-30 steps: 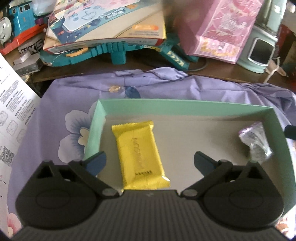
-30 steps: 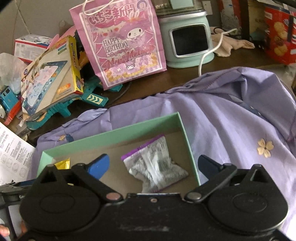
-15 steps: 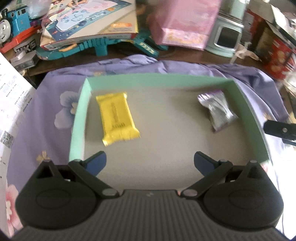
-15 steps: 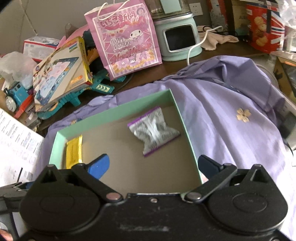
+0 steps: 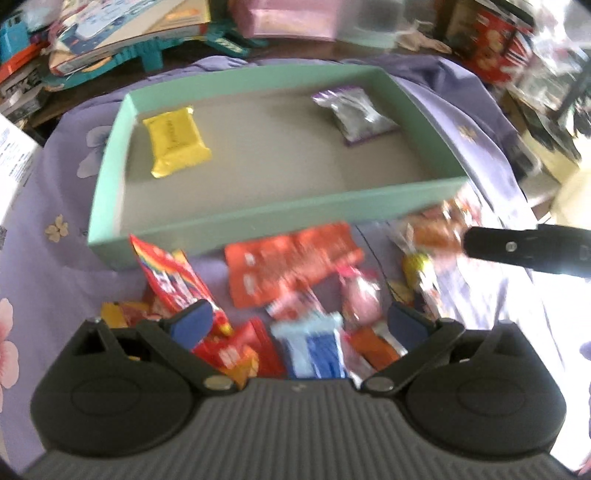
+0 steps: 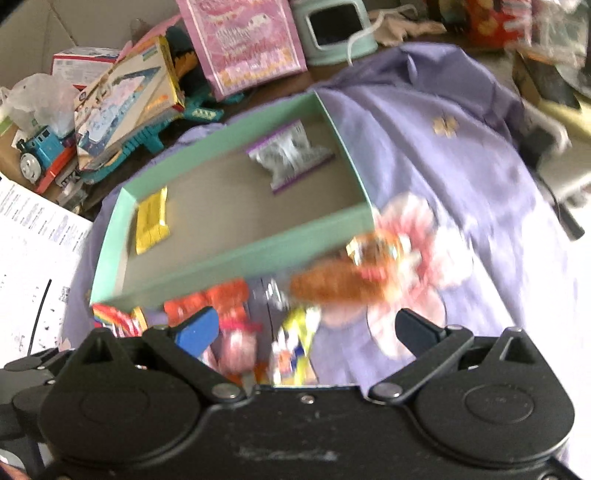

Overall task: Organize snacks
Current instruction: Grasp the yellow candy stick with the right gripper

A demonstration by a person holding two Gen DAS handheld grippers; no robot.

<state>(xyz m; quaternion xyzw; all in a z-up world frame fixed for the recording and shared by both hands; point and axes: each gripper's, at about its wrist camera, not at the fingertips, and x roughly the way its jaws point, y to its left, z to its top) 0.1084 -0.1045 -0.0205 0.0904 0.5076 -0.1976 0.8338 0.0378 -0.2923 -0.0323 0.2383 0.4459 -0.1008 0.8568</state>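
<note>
A mint-green box (image 5: 280,218) (image 6: 229,258) lies on the purple cloth. Inside it are a yellow packet (image 5: 175,142) (image 6: 150,220) at the left and a silver-and-purple packet (image 5: 354,112) (image 6: 290,153) at the right. Several loose snack packets are piled in front of the box, among them an orange-red pack (image 5: 291,262) and a blue-and-white one (image 5: 314,347). My left gripper (image 5: 299,323) hangs open above this pile, holding nothing. My right gripper (image 6: 306,326) is open too, over a pink sweet (image 6: 238,347) and a yellow packet (image 6: 295,343). Both views are blurred.
Behind the box stand a pink gift bag (image 6: 243,40), a puzzle box (image 6: 125,96), a blue toy train (image 6: 37,151) and a mint appliance (image 6: 332,26). A printed white sheet (image 6: 33,251) lies at the left. The right gripper's arm (image 5: 524,251) crosses the left view.
Both grippers have pulled back toward me and away from the box, so the pile of snacks in front of it has come into view. Both stayed open.
</note>
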